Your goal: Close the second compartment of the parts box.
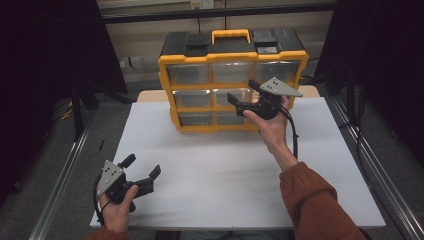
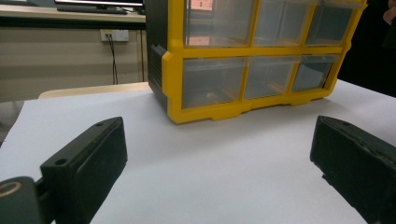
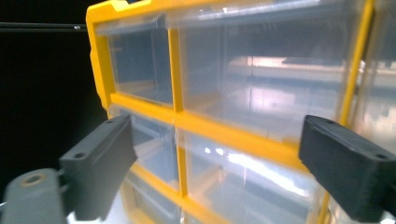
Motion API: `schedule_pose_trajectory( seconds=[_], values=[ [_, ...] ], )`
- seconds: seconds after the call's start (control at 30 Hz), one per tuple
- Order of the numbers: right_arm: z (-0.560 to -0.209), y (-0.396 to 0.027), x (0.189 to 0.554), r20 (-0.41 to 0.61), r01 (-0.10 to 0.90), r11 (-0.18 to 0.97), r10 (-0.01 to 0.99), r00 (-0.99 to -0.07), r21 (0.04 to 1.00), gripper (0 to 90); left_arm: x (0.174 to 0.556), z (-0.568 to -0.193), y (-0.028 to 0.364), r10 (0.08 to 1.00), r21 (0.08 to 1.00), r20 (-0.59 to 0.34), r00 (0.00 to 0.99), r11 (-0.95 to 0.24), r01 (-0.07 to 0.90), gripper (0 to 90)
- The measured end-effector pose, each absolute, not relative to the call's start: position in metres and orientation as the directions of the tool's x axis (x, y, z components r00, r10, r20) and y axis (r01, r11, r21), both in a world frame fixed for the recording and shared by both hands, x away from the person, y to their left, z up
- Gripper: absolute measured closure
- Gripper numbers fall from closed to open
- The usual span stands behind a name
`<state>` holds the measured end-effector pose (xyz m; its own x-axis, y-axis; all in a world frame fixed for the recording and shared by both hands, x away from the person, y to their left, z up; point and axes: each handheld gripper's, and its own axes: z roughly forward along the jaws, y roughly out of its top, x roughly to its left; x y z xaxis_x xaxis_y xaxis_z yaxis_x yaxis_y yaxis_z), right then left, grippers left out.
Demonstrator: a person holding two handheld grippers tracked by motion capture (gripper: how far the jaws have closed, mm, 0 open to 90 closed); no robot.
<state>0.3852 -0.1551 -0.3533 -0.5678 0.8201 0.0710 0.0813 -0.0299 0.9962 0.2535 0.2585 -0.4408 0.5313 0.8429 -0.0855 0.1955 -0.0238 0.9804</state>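
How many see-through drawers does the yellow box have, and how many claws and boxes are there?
Yellow drawer box: 1
Clear drawers in its front: 9, in three rows of three
Claws: 2, the left claw and the right claw, both open and empty
Total: 12

The drawer cabinet sits on the table, toward the back, roughly centered. Its drawers run 3 across and 3 down. The right gripper is up right in front of the middle row, and the left gripper hangs near the front left corner, well apart from the cabinet.
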Motion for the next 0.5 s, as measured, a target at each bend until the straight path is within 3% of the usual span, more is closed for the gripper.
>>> schedule_pose_trajectory(
  seconds=[0.17, 0.43, 0.5],
  values=[
    [-0.360, -0.164, 0.381, 0.110, 0.109, -0.057, 0.815, -0.569, 0.992, 0.8, 0.253, -0.440, 0.259, 0.849, 0.980, -0.087, 0.521, -0.021, 0.197, 4.1],
    [-0.368, -0.174, 0.363, 0.047, 0.101, 0.009, 0.843, -0.536, 0.995, 2.9, 0.253, -0.440, 0.260, 0.847, 0.980, -0.093, 0.524, -0.016, 0.199, 4.1],
    [-0.373, -0.176, 0.359, 0.075, 0.126, -0.007, 0.838, -0.541, 0.992, 2.9, 0.253, -0.441, 0.259, 0.846, 0.980, -0.094, 0.525, -0.014, 0.198, 4.1]
  ],
)
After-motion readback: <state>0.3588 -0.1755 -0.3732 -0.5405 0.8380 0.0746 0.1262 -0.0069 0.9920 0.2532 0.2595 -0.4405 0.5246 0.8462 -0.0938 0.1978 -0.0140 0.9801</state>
